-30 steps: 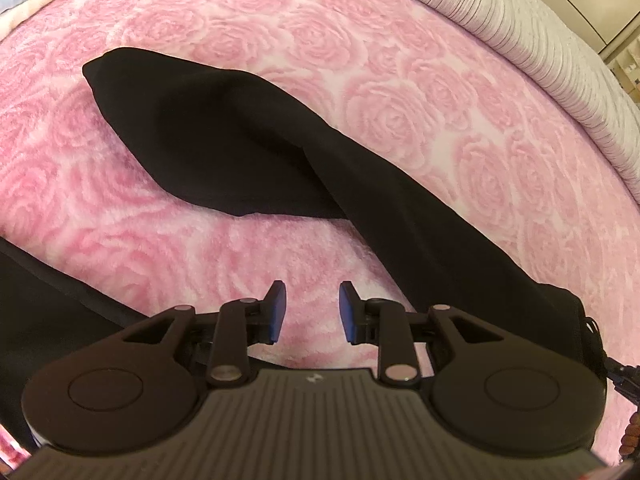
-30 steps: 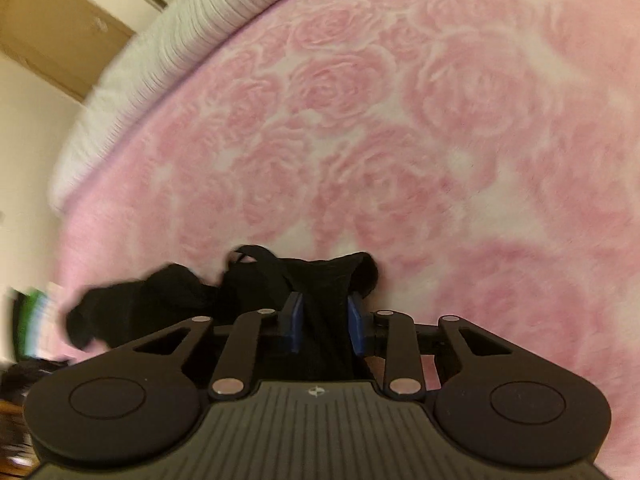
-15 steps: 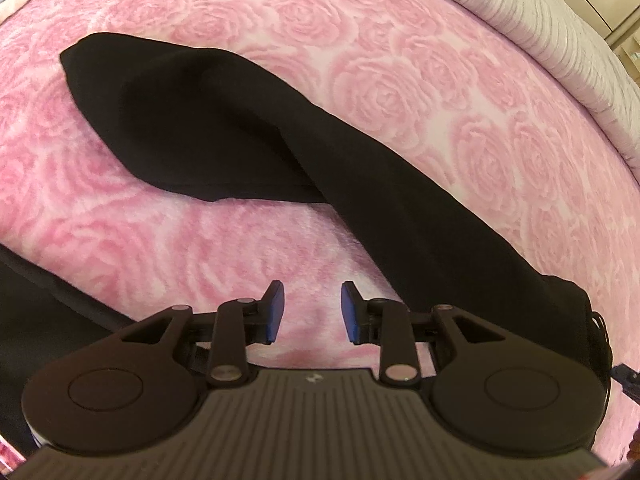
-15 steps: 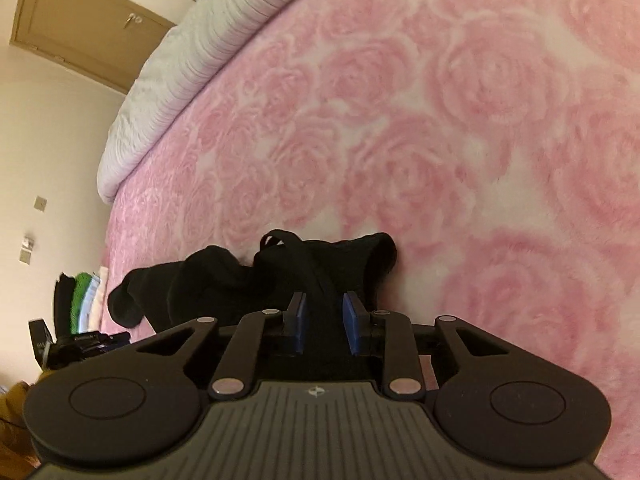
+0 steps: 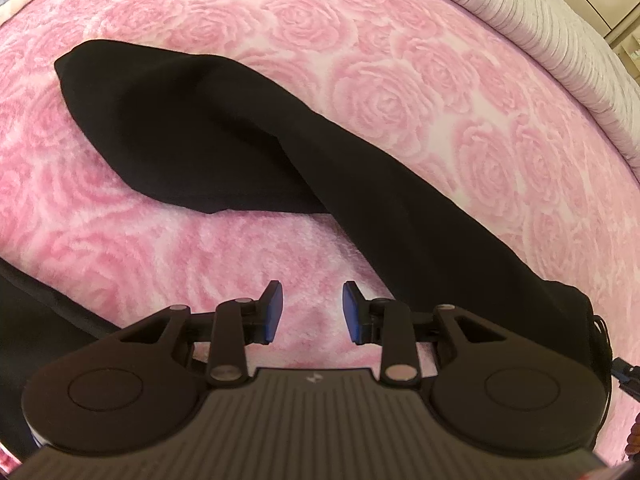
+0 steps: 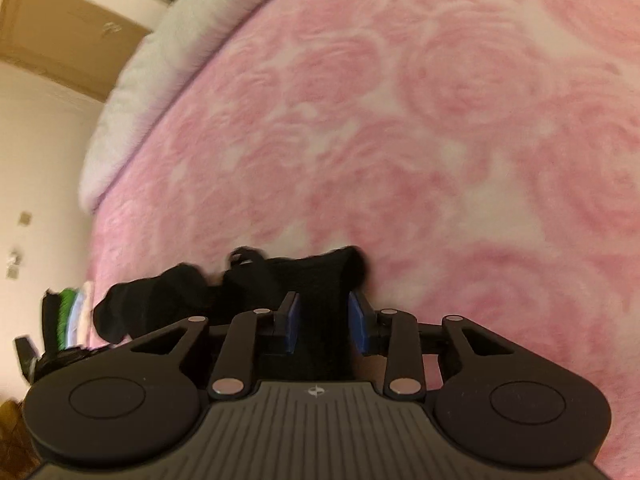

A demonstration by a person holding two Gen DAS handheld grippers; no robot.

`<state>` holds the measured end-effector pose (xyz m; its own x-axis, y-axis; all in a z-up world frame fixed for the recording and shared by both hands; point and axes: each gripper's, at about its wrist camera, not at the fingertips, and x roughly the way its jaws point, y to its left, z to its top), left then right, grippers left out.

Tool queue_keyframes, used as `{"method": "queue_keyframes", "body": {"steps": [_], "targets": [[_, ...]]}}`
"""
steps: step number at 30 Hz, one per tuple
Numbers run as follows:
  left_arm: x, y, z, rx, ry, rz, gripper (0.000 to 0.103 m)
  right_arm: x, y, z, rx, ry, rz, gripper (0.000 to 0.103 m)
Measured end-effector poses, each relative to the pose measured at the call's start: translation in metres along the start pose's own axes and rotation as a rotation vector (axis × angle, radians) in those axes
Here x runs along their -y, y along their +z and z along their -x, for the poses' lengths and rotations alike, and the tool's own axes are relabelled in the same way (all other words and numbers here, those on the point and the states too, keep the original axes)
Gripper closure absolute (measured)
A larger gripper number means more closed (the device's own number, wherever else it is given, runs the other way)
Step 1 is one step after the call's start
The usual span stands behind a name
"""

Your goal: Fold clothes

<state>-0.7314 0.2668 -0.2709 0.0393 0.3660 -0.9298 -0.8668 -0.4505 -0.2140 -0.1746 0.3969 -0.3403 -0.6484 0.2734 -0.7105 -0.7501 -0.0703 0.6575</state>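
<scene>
A long black garment [image 5: 240,140] lies slantwise on the pink rose blanket [image 5: 400,92], one end folded back at the upper left. My left gripper [image 5: 312,310] hangs over bare blanket just beside the garment's lower edge, open, with nothing between its blue pads. In the right wrist view the garment's bunched end [image 6: 320,276] fills the gap of my right gripper [image 6: 323,320] from pad to pad. Those jaws are opening slightly, with the cloth still between them.
A grey-white ribbed cover [image 5: 560,40] borders the blanket's far edge. A stack of folded clothes [image 6: 72,312] sits at the bed's left end. More dark cloth [image 5: 24,320] lies at the lower left. A wooden door [image 6: 60,28] stands beyond the bed.
The left gripper's jaws stand a little wider and the garment sits slightly lower in its view. The right view has swung a little; its jaws have parted a touch around the cloth.
</scene>
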Motion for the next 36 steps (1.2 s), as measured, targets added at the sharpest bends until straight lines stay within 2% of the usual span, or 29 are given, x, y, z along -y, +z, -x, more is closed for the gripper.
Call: {"method": "queue_keyframes", "body": {"steps": [4, 8, 13, 15, 22, 24, 26, 29, 31, 34, 36], "targets": [[0.002, 0.002, -0.001, 0.001, -0.003, -0.006, 0.076, -0.011, 0.002, 0.005, 0.06, -0.012, 0.033, 0.069], [0.004, 0.003, -0.002, 0.003, -0.007, -0.008, 0.076, -0.006, 0.008, -0.009, -0.019, 0.034, -0.011, 0.07], [0.003, 0.002, 0.0, 0.007, -0.003, -0.008, 0.075, 0.006, 0.012, -0.003, 0.064, -0.043, -0.09, 0.07], [0.001, 0.001, 0.0, 0.006, 0.001, 0.0, 0.075, 0.011, 0.014, -0.005, 0.054, -0.054, -0.106, 0.07], [0.003, -0.002, -0.002, -0.003, -0.006, 0.0, 0.075, 0.002, 0.009, -0.018, -0.081, 0.19, -0.079, 0.07], [0.003, -0.001, -0.004, -0.005, -0.007, 0.002, 0.075, -0.002, 0.008, -0.025, -0.131, 0.128, -0.042, 0.072], [0.004, 0.0, -0.004, -0.006, -0.007, -0.001, 0.075, -0.007, 0.009, -0.03, -0.129, 0.042, 0.002, 0.074], [0.005, 0.001, -0.004, -0.006, -0.004, -0.012, 0.075, -0.025, 0.015, -0.025, -0.067, -0.018, 0.115, 0.082], [0.005, 0.001, -0.003, -0.005, -0.002, -0.01, 0.075, -0.028, 0.018, -0.01, 0.02, 0.03, 0.127, 0.082], [0.004, 0.002, -0.003, 0.003, 0.0, -0.008, 0.075, -0.002, 0.017, 0.019, 0.227, 0.118, -0.05, 0.083], [0.002, 0.002, -0.002, 0.007, -0.002, -0.007, 0.075, 0.034, 0.007, 0.043, 0.418, 0.061, -0.276, 0.082]]}}
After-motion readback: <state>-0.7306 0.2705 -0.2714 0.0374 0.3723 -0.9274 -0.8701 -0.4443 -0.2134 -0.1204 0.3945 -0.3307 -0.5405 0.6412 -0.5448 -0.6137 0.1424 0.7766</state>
